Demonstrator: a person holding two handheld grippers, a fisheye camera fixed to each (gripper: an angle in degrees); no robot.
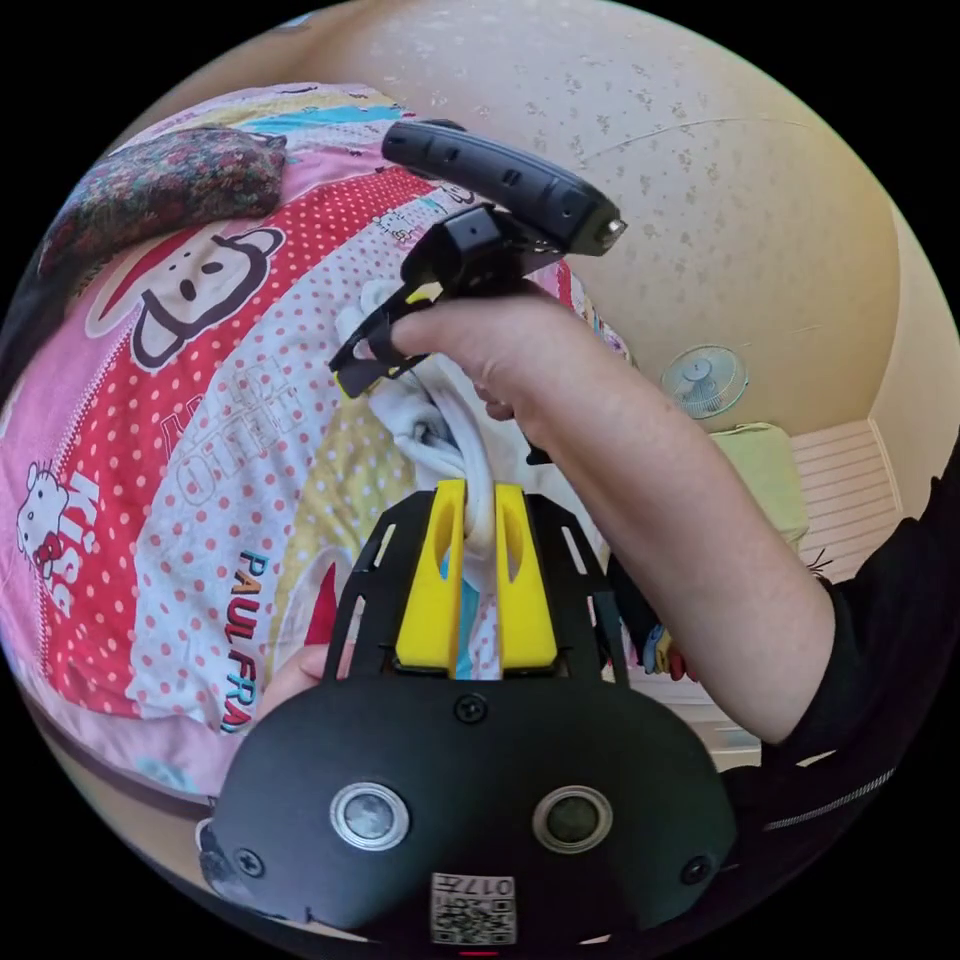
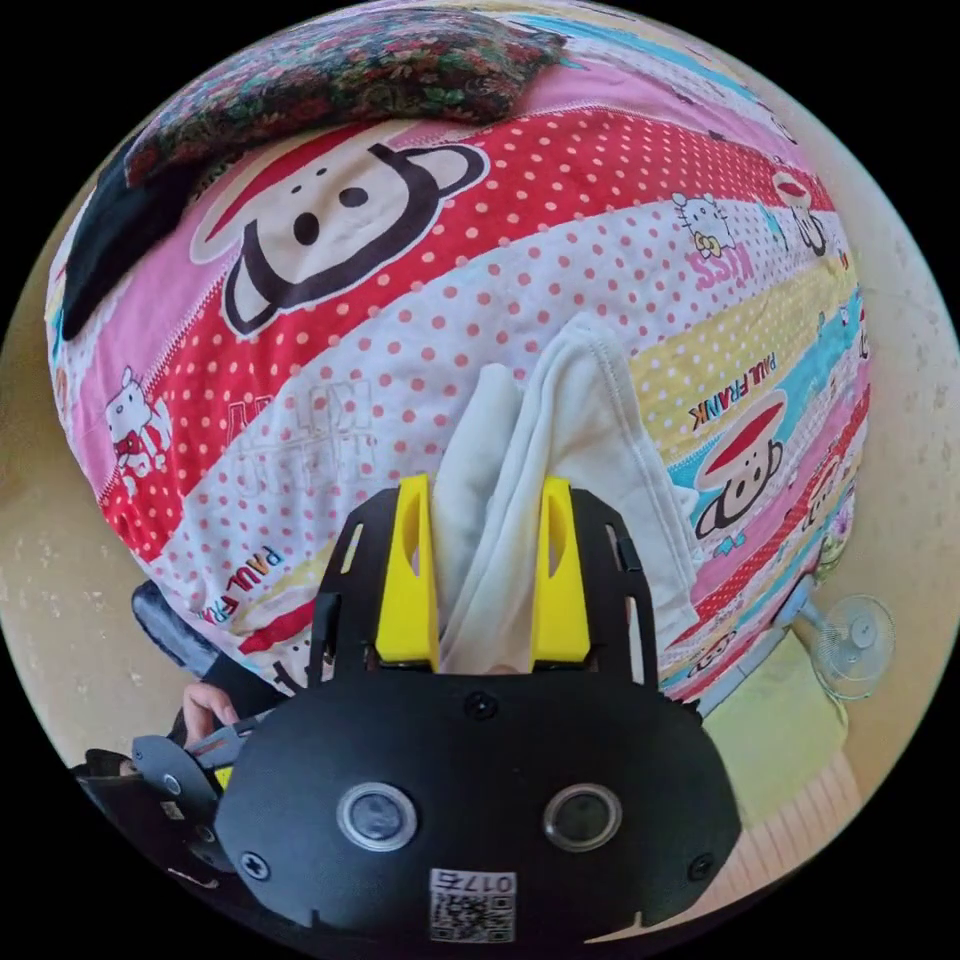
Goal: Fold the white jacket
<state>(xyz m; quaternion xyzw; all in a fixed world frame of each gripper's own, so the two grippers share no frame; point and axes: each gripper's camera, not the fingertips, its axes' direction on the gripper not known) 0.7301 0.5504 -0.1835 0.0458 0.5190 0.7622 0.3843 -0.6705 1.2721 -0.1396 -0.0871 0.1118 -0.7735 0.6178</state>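
Both claws are clamped on the white jacket [image 2: 590, 420]: left claw [image 1: 478, 520] low centre, right claw [image 2: 487, 520] likewise; draw them apart evenly; lay it flat on the bed [image 2: 560, 170].

The bedspread [image 1: 200, 420] under my hand-held grippers carries nearly all the readable lettering. In the left gripper view, "PAUL FRA" runs in multicoloured capitals just left of my left hand-held gripper [image 1: 478, 560], the rest cut off by its housing. Further left, beside a small cat figure, red letters read "KISS". In the right gripper view, "PAUL FRANK" sits on a yellow band to the right of my right hand-held gripper [image 2: 487, 560], above a monkey face, and again at its lower left. "KISS" appears upside down up and to the right. Pale outlined letters on the dotted band are too faint to make out.
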